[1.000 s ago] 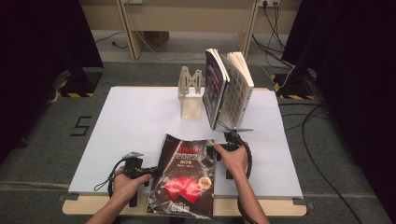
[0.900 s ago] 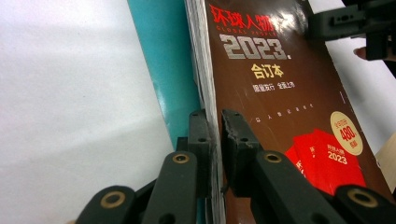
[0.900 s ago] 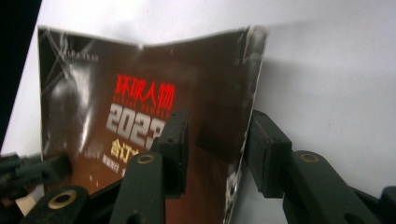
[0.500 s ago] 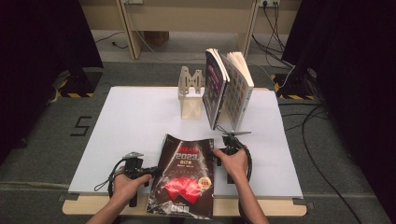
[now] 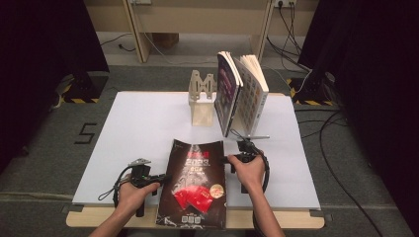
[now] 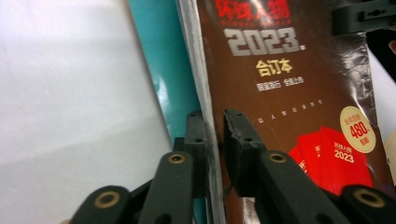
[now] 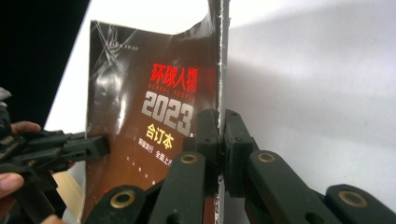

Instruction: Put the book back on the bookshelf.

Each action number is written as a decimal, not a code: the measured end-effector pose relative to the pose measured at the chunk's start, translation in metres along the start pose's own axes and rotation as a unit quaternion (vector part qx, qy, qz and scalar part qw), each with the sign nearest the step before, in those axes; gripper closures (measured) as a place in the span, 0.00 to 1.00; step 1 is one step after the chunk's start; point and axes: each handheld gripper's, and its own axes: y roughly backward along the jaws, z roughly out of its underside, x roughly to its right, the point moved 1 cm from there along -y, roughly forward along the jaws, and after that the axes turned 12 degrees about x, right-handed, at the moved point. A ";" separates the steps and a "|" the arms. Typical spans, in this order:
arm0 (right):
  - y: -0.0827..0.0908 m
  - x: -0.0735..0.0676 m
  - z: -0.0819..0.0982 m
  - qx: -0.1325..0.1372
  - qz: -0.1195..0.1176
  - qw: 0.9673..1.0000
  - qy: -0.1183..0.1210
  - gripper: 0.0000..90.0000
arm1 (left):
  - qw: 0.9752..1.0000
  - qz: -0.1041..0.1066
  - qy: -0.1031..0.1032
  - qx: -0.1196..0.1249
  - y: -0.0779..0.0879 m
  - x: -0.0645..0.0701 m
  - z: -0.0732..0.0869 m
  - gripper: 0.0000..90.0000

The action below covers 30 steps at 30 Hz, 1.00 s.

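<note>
Lying at the table's (image 5: 148, 118) six o'clock edge, the glossy magazine (image 5: 195, 185) looks thin, floppy and slick; the left gripper (image 5: 160, 177) pinches its nine o'clock edge, the right gripper (image 5: 228, 159), jaws just closing, clamps three o'clock.

A lab or recording studio, not a home. Black curtains (image 5: 44, 59) hang on both sides of a white bench (image 5: 148, 123). Cables (image 5: 341, 148) trail over grey carpet (image 5: 49, 148), and yellow-black hazard tape (image 5: 79, 100) marks the stands

free: table's left half (image 5: 133, 128) | blocked: wooden stand (image 5: 201, 101), upright books (image 5: 242, 94) at back
</note>
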 end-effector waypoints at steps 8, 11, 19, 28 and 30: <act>0.026 -0.020 -0.018 0.080 -0.001 0.997 0.021 0.97 | 0.999 -0.014 -0.018 0.037 0.007 0.006 -0.012 0.63; 0.035 -0.026 -0.024 0.107 0.012 0.994 0.032 0.97 | 0.998 -0.023 -0.020 0.055 0.009 0.007 -0.016 0.50; 0.051 -0.045 -0.037 0.172 0.045 0.982 0.066 0.97 | 0.997 -0.014 -0.022 0.068 0.011 0.012 -0.021 0.45; 0.060 -0.059 -0.048 0.221 0.065 0.969 0.087 0.97 | 0.995 -0.020 -0.028 0.089 0.011 0.013 -0.026 0.43; 0.059 -0.062 -0.049 0.230 0.070 0.966 0.095 0.97 | 0.995 -0.018 -0.029 0.091 0.011 0.013 -0.028 0.42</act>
